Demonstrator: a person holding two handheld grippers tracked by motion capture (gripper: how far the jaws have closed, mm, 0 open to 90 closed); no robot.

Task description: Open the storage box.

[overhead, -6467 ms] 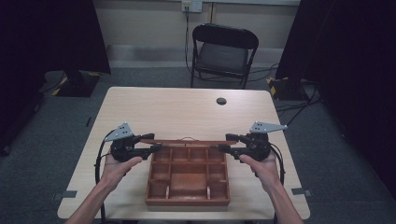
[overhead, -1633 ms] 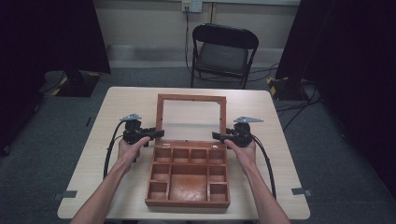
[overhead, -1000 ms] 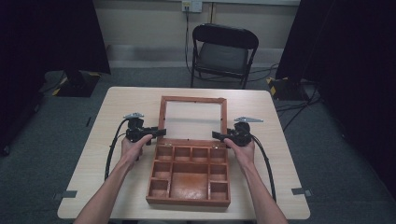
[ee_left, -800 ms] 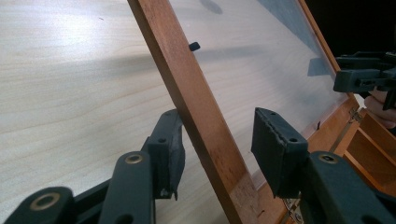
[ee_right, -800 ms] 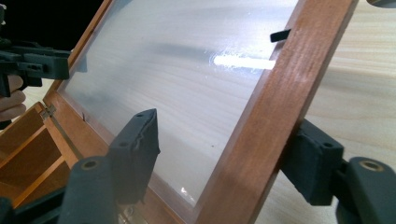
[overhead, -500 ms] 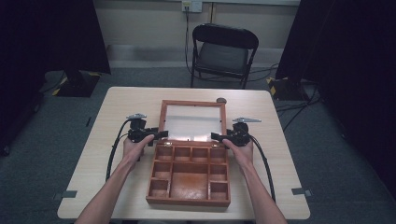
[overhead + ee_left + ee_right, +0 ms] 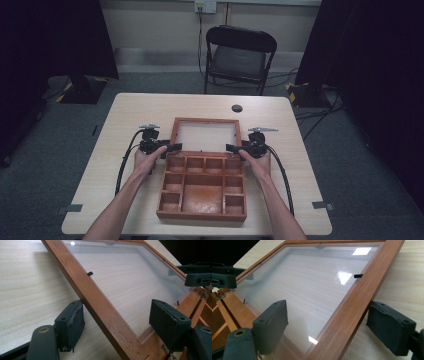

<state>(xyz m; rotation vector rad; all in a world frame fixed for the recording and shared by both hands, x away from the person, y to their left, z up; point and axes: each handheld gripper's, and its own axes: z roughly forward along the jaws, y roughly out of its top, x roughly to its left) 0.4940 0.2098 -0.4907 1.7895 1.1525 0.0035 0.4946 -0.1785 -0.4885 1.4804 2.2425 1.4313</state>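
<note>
Two grippers are working the lid (image 7: 205,135) of the wooden box (image 7: 202,187) near the table's front edge: left gripper (image 7: 117,322) and right gripper (image 7: 334,327) are straddling opposite side rails, jaws spread, probably steadying it while it's hinging.

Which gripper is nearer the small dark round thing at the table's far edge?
Right. The right gripper sits almost straight below the round thing; the left gripper is further off, across the glass lid.
</note>
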